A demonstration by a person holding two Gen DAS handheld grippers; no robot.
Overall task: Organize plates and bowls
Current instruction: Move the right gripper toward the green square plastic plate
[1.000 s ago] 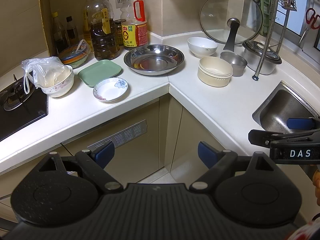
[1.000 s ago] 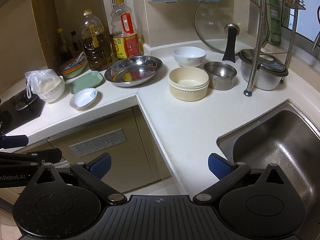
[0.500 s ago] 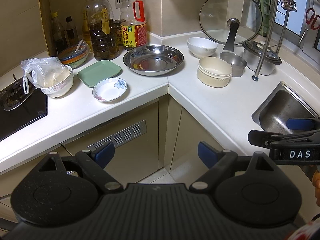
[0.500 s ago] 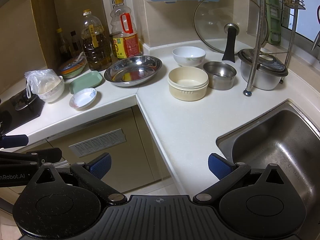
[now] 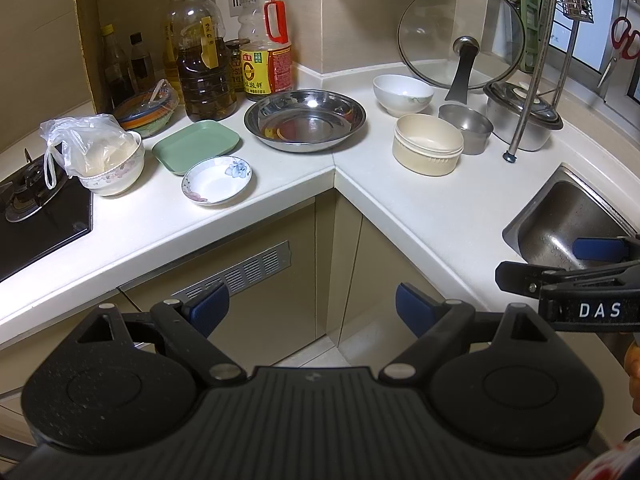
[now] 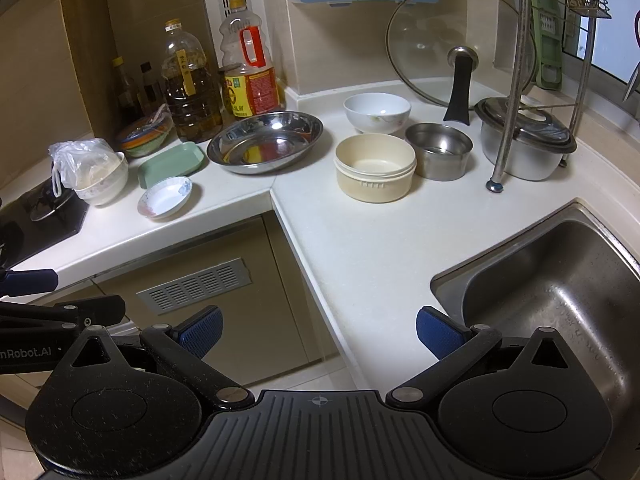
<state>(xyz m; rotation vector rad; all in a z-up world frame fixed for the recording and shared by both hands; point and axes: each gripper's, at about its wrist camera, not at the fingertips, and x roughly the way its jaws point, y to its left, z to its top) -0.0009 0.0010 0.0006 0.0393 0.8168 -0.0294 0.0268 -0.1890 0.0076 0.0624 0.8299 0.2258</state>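
Two grippers: both held low in front of the corner counter (image 6: 360,248), off the worktop, neither touching any dish.
Left gripper (image 5: 312,306): fingers spread wide, nothing between them — cabinet doors show through the gap.
Right gripper (image 6: 318,330): fingers spread wide and empty, its right pad over the counter edge beside the sink (image 6: 560,280).
Ahead and left of the left gripper: small flowered saucer (image 5: 217,179), just beyond it the green tray (image 5: 196,145), and further left a floral bowl (image 5: 116,172) with a plastic bag (image 5: 80,144) in it.
Straight ahead, far side: steel basin (image 5: 305,119) in front of the oil bottles (image 5: 204,64).
Ahead and right of the left gripper: cream bowl (image 5: 427,144), steel cup (image 5: 466,128) touching or just beside it — white bowl (image 5: 402,94) behind them.
Far right corner: lidded steel pot (image 6: 524,144) behind a rack leg (image 6: 506,120), glass lid (image 6: 448,44) leaning on the wall.
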